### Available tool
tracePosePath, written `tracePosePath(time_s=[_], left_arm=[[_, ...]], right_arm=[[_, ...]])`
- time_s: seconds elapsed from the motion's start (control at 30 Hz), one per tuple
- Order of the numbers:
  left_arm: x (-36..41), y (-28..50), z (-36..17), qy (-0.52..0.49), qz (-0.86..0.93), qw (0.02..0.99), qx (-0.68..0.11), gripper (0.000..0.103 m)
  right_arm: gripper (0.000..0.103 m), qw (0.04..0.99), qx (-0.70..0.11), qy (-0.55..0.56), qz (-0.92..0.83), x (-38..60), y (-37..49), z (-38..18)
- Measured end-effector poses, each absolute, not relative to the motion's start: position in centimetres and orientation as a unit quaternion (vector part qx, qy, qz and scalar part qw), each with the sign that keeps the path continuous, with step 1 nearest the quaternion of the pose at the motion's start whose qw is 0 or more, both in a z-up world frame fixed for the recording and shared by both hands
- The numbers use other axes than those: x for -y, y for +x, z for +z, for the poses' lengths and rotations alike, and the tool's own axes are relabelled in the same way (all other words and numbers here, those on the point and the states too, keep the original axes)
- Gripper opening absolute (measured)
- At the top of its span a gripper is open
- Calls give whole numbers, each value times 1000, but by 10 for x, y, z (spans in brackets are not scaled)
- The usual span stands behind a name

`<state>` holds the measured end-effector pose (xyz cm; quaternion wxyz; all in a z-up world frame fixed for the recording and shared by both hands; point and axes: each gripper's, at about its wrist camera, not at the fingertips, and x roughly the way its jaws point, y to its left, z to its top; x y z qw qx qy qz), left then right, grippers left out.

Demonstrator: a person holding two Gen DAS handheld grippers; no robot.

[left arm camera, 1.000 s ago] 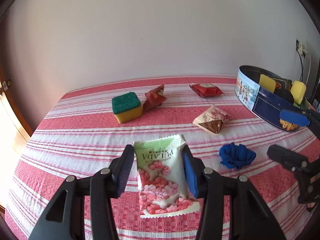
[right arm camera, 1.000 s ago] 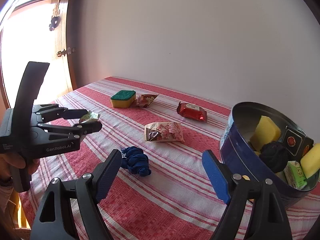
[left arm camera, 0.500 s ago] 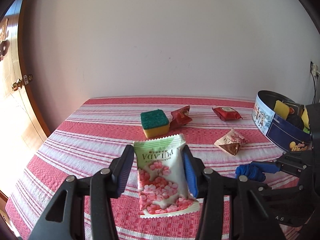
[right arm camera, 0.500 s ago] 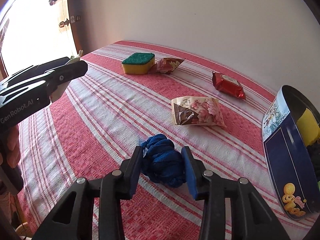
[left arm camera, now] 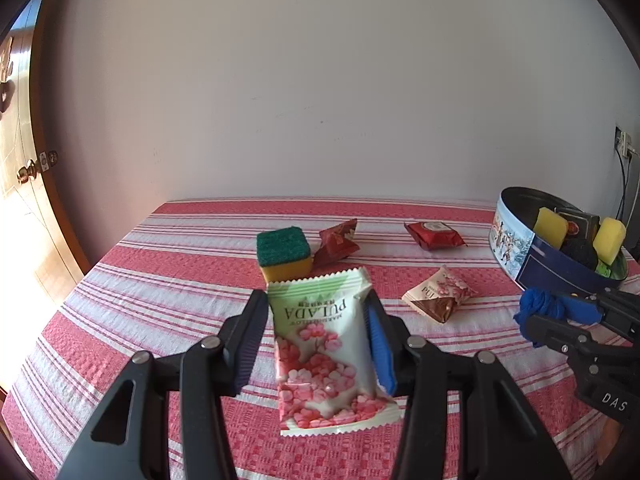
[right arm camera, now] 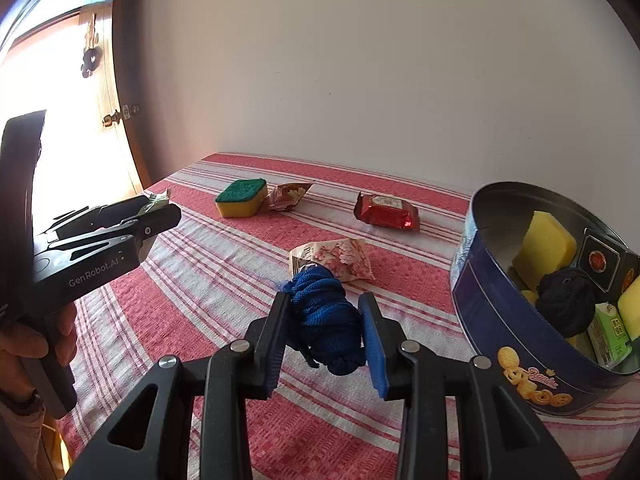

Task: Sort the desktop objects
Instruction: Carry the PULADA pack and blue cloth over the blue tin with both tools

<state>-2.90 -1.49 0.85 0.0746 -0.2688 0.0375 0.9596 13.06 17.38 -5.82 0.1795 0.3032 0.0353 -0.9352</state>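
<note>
Packet (left arm camera: 320, 344) being pinched across its width by left gripper (left arm camera: 316, 340), held above cloth; light, crinkly, likely slippery. Blue sock (right arm camera: 326, 320) being squeezed mid-bundle by right gripper (right arm camera: 325, 338), near tin (right arm camera: 492, 320); soft, compressible.

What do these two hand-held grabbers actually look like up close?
Both are matte black plastic. Each jaw arm has a triangular cut-out, silver rivets and a ribbed pad, one blue, one dark. The left gripper has white "GenRobot.AI" lettering on its body; the right gripper shows "DAS". A bare hand holds the left one. No cables show.
</note>
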Motion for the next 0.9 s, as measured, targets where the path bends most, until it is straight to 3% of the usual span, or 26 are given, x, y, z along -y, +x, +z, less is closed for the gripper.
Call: tracePosePath(time_s=[0.9], left_arm=[[-89,-8,31,-238,955,161,-75,48]], right_arm=[[38,76,-3,237,-969,-261,173,-33]])
